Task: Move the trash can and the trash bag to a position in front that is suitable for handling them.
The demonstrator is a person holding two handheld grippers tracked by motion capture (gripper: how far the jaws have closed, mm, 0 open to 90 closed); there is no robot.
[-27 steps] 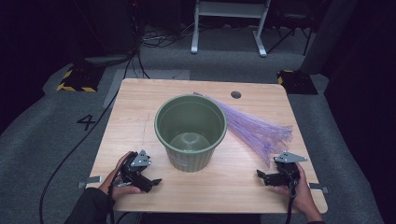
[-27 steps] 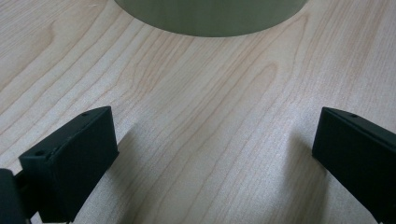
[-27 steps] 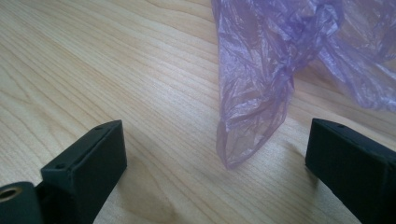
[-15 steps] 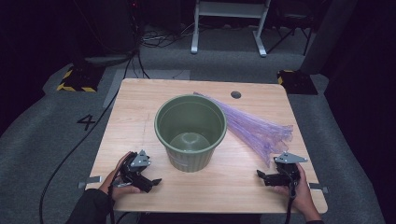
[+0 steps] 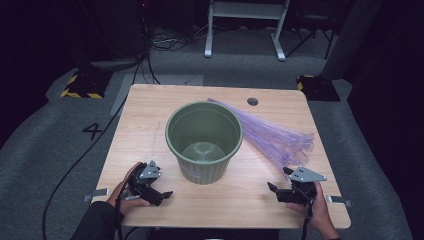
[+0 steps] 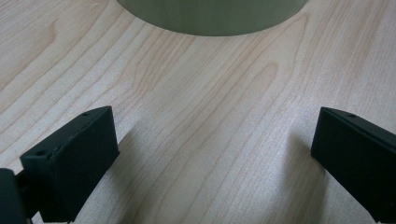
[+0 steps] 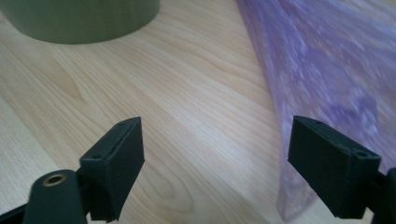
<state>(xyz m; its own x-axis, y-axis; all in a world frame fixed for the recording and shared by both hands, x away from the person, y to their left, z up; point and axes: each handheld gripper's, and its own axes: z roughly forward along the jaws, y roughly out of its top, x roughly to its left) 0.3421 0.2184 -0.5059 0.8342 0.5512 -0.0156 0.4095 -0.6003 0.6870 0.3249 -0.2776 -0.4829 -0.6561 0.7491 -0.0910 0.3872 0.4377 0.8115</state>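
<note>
A green plastic bin [image 5: 204, 140] stands upright and empty in the middle of the wooden table [image 5: 150, 115]. A crumpled purple transparent bag [image 5: 272, 135] lies flat to its right. My left gripper [image 5: 159, 190] rests near the front left edge, held by a hand, its jaws wide apart over bare wood [image 6: 210, 140]; the bin's base [image 6: 210, 16] is just ahead of it. My right gripper [image 5: 280, 182] sits near the front right edge, open, nothing between its jaws. The bag's near end [image 7: 327, 70] lies by its right jaw, the bin's base [image 7: 79, 18] at upper left.
A round cable hole [image 5: 252, 101] is in the table's far right part. Metal brackets [image 5: 97, 194] stick out at the front corners. On the dark floor beyond stand a white frame [image 5: 245, 25] and a yellow-black striped block [image 5: 80, 85]. A cable [image 5: 75, 160] runs along the left.
</note>
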